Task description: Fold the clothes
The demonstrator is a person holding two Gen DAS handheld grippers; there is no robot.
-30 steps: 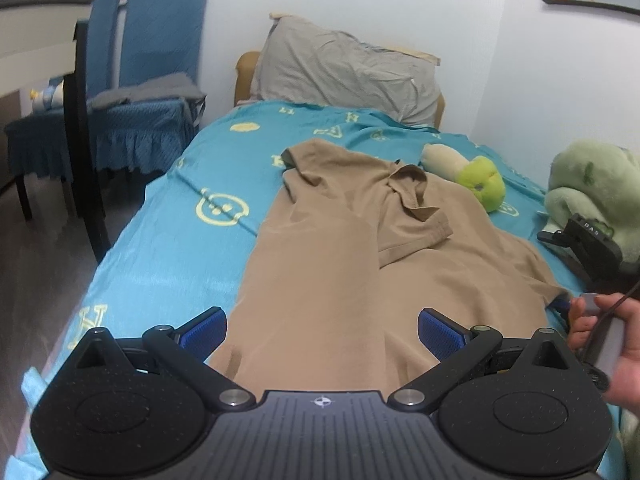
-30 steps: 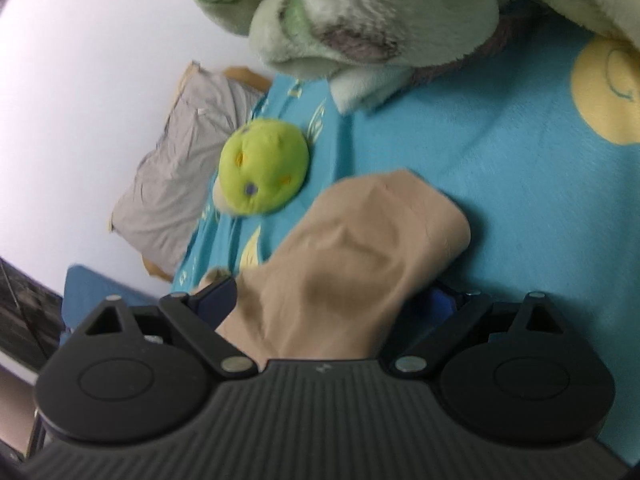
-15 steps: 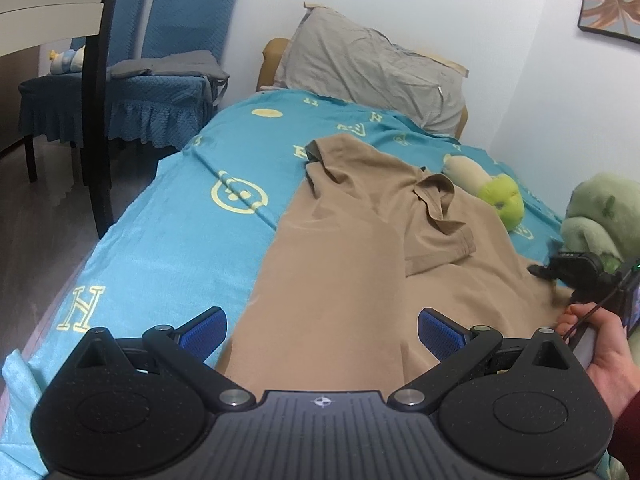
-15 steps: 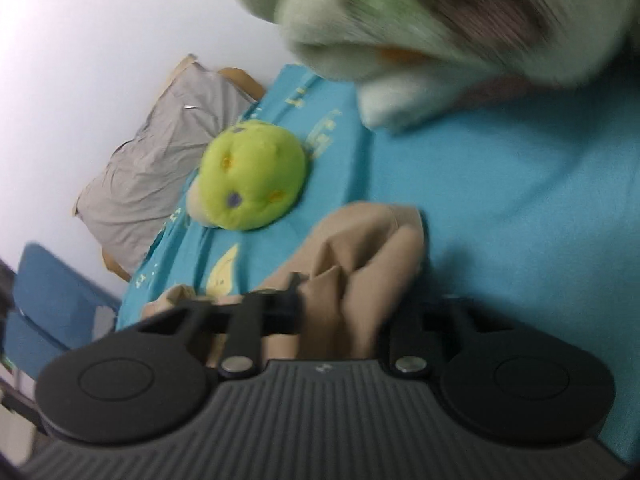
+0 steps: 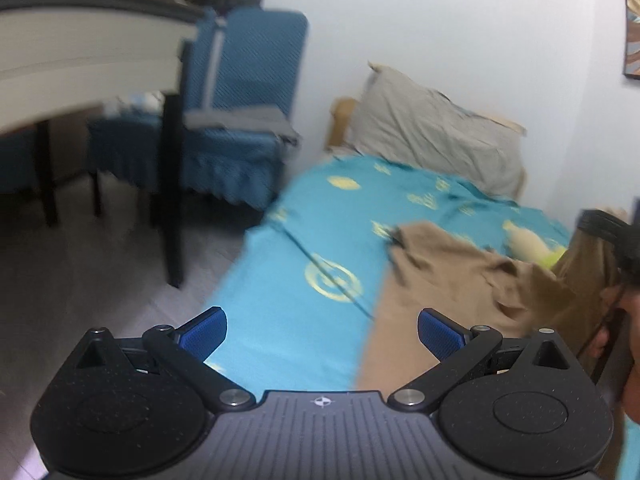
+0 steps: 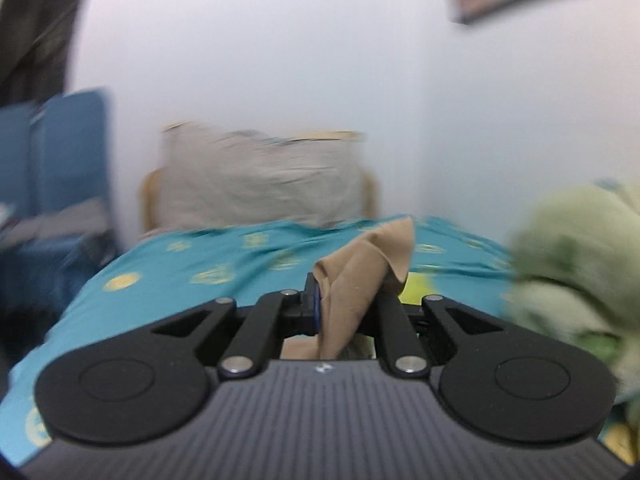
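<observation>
The left claw point(image 5: 322, 334) is spread wide with nothing between its blue pads, held above the near edge of the bed point(image 5: 320, 240). Ahead and to its right the tan shirt point(image 5: 448, 280) lies on the teal sheet, its right side lifted. The right claw point(image 6: 346, 300) is closed tight on a bunched fold of that shirt, raised off the bed. Beyond both claws a grey pillow point(image 5: 432, 136) leans on the wall. A green plush toy point(image 6: 572, 276) crowds the right claw's right side; blue chairs point(image 5: 248, 120) and a desk point(image 5: 80, 48) stand left of the left claw.
</observation>
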